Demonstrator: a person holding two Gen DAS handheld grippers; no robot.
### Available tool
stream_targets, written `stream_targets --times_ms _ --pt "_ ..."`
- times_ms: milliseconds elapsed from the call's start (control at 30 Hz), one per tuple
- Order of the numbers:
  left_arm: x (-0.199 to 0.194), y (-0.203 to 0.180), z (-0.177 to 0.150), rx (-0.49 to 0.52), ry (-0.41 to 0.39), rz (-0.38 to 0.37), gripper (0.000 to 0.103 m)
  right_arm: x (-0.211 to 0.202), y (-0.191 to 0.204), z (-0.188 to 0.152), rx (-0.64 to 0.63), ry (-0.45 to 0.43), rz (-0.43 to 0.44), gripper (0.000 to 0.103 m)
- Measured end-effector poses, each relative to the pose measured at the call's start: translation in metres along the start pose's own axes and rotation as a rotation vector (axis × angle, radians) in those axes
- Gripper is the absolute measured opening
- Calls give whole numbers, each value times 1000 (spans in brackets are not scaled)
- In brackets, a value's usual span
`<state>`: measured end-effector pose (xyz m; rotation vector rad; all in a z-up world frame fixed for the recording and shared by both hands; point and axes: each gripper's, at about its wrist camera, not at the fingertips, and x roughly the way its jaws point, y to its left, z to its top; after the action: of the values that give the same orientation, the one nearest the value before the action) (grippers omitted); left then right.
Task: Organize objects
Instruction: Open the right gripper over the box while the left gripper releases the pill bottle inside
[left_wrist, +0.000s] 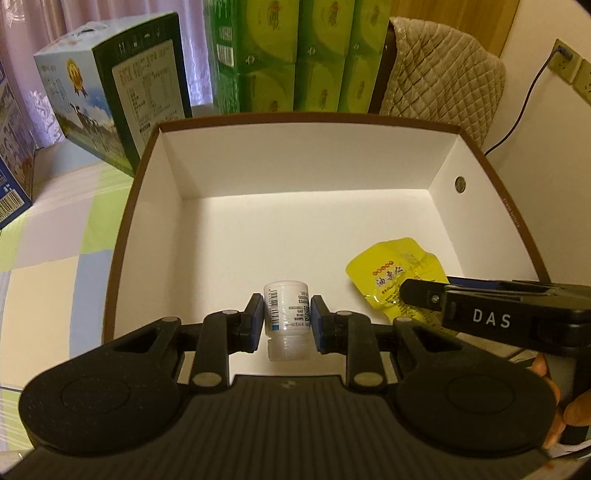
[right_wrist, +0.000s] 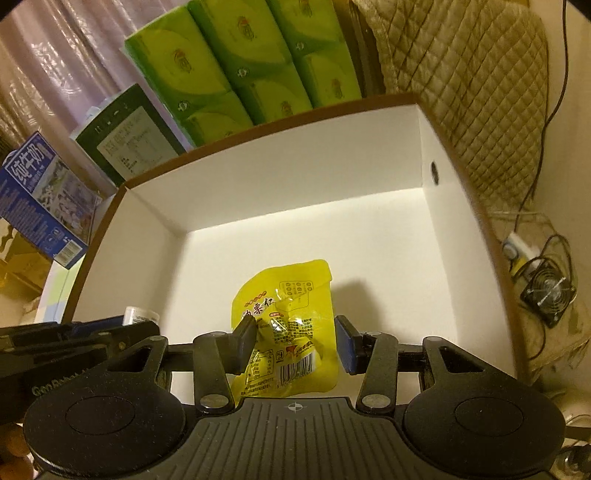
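the small bottle (left_wrist: 286, 314) is clamped by the left gripper (left_wrist: 287, 319) with its long axis along the fingers, low inside the box (left_wrist: 443, 162), while the yellow packet (right_wrist: 286, 328) lies flat between the spread fingers of the right gripper (right_wrist: 295, 343).

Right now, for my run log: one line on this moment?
left claw: around white bottle | right claw: open over yellow packet | both inside box

**Cluttered corner, warm dim light**

Pale curtains (left_wrist: 33, 48) hang at the back, green packs (left_wrist: 295, 55) stacked high before them. A quilted cover (left_wrist: 443, 77) drapes a chair, cream wall (left_wrist: 535, 122) beside it, sockets (left_wrist: 576, 70) with a cable plugged in.
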<state>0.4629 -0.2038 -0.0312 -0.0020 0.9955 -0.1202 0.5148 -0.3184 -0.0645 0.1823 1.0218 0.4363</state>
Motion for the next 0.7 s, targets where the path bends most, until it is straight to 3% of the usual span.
stream_targets --times_ms 167,333,700 --pt "7 -1 3 -6 14 -1 23 8 -4 4 50 26 19 44" --pt "11 -4 4 -2 23 -7 23 5 -8 6 77 18 30 57" --pt "14 -13 5 6 27 -26 25 -2 -15 10 90 6 33 57"
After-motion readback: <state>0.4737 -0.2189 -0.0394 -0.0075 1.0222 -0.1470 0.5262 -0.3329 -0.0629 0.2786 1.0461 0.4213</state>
